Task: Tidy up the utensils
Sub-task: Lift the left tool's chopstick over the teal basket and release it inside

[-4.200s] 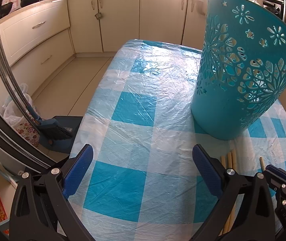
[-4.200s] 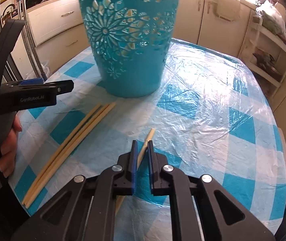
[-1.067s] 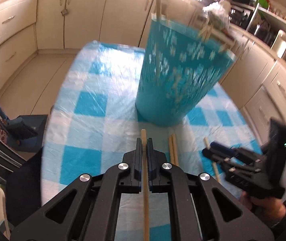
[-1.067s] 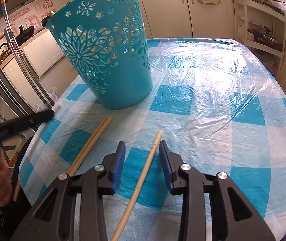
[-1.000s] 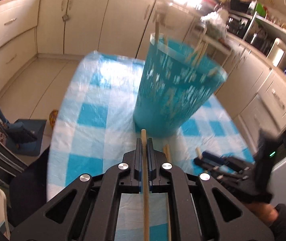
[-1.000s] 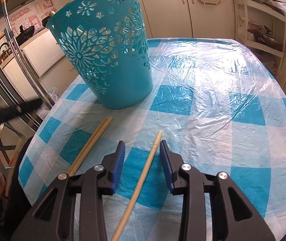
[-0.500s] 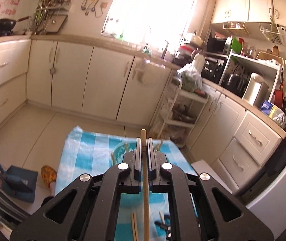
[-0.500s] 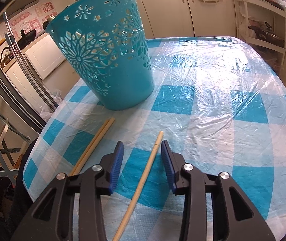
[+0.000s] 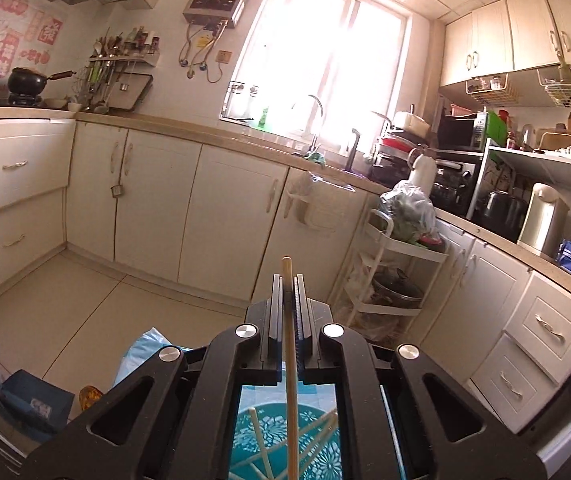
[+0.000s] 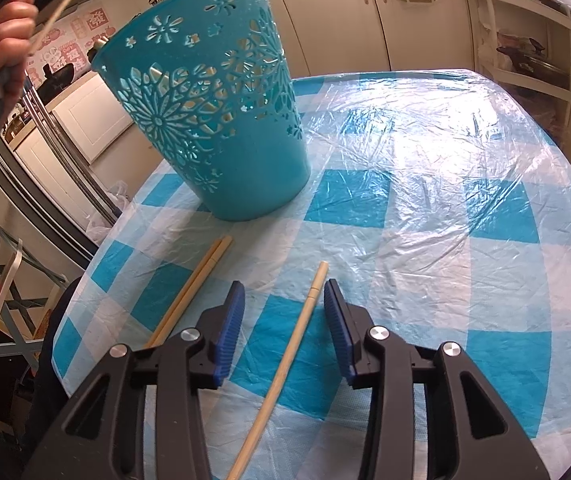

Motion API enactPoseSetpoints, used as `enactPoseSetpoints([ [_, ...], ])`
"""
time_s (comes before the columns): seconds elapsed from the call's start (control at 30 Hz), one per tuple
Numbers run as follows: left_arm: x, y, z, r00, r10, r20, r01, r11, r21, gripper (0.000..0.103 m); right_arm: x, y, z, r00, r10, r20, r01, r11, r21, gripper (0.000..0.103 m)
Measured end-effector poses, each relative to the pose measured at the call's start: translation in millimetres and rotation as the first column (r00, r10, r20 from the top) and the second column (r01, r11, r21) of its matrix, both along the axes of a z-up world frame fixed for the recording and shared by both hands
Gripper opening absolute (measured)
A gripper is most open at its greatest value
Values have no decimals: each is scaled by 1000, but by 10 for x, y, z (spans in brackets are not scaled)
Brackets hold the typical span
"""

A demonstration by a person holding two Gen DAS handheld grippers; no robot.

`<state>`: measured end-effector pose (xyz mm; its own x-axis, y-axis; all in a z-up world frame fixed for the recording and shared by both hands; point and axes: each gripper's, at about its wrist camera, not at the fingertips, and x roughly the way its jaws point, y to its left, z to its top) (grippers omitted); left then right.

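My left gripper (image 9: 287, 280) is shut on a wooden chopstick (image 9: 290, 360), held high above the teal cut-out basket (image 9: 317, 456), which shows below through the gripper frame with several chopsticks inside. In the right wrist view the basket (image 10: 213, 120) stands on the table, and a hand (image 10: 1, 40) holds the left gripper up at the top left. My right gripper (image 10: 285, 292) is open low over the table. A single chopstick (image 10: 297, 332) lies between its blue pads, touching neither. A pair of chopsticks (image 10: 193, 288) lies to its left.
The round table wears a blue-and-white checked cloth under crinkled clear plastic (image 10: 425, 200); its edge curves close on the left. Fridge handles (image 10: 65, 176) stand beyond that edge. Cream cabinets (image 9: 225, 220) and a white trolley rack (image 9: 389, 272) line the far wall.
The left gripper has risen with its chopstick from beside the basket to above it, its view tilting up to the kitchen wall. The right gripper stayed put, jaws slightly wider.
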<state>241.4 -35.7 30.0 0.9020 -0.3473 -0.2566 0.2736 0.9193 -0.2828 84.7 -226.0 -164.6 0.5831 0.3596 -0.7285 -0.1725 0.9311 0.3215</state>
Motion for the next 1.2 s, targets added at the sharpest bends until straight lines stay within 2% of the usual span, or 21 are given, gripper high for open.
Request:
enactPoseSetpoints([
  [0.33, 180, 19, -182, 998, 64, 3, -64, 998, -14, 5, 5, -14, -1, 1000, 4, -3, -4, 1000, 23, 43],
  [0.57, 171, 33, -264, 996, 85, 10, -85, 996, -21, 5, 1, -30, 3, 1000, 6, -3, -6, 1000, 30, 45],
  [0.87, 71, -47, -454, 998, 66, -5, -65, 997, 30, 5, 4, -32, 2, 1000, 6, -3, -6, 1000, 31, 45],
  [1.2, -141, -80, -657, 998, 15, -60, -8, 993, 114, 6, 5, -12, 4, 1000, 7, -2, -7, 1000, 23, 45],
])
